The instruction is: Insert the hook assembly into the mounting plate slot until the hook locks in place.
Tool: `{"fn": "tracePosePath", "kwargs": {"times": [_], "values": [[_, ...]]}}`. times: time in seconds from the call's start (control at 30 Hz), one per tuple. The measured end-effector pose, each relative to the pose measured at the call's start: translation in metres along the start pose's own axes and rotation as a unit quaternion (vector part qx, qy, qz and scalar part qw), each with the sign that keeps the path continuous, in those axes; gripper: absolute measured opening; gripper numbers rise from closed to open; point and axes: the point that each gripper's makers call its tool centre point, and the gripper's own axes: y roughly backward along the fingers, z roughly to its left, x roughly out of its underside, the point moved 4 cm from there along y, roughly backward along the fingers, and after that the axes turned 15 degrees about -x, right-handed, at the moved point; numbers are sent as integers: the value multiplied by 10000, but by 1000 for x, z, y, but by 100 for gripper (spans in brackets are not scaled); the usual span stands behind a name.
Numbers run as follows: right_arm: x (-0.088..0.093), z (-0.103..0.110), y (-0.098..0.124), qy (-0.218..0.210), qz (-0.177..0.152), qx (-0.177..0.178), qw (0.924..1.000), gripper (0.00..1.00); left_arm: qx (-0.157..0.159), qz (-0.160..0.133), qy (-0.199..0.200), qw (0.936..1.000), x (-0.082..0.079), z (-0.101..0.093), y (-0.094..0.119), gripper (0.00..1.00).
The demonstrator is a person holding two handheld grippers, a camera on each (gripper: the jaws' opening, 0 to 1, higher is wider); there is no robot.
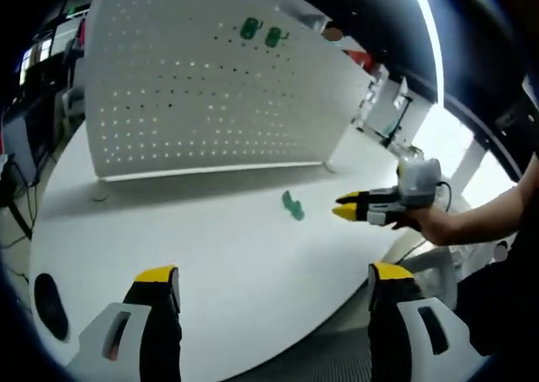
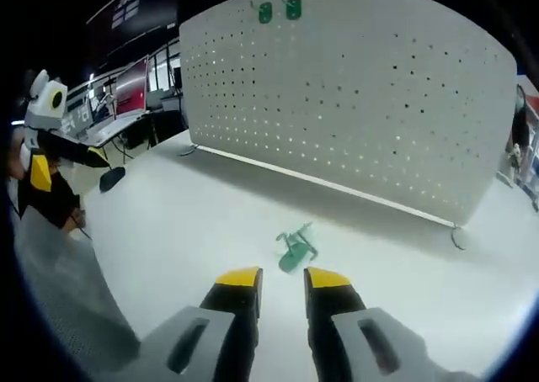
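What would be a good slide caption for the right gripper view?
Right gripper, jaws slightly apart, points at a green hook lying on the white table before a pegboard.

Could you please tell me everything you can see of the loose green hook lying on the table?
The green hook is small and looks like plastic, with a flat base and a thin curved prong. It lies loose on the white table, in front of the upright white pegboard, touching only the tabletop. The right tongs point at it from close by, not touching it. Finer detail is too small to tell.
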Motion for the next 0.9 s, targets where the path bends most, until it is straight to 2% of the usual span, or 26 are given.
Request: {"fn": "tracePosePath", "kwargs": {"times": [0.4, 0.67, 0.9], "values": [[-2, -23, -45, 307, 444, -306, 9981, 13, -56, 132, 62, 9999, 3, 10, -6, 93], [6, -32, -59, 396, 759, -517, 9950, 11, -80, 223, 137, 9996, 7, 12, -10, 93], [4, -28, -70, 565, 857, -778, 9917, 9, -100, 259, 166, 9995, 7, 14, -13, 92]]}}
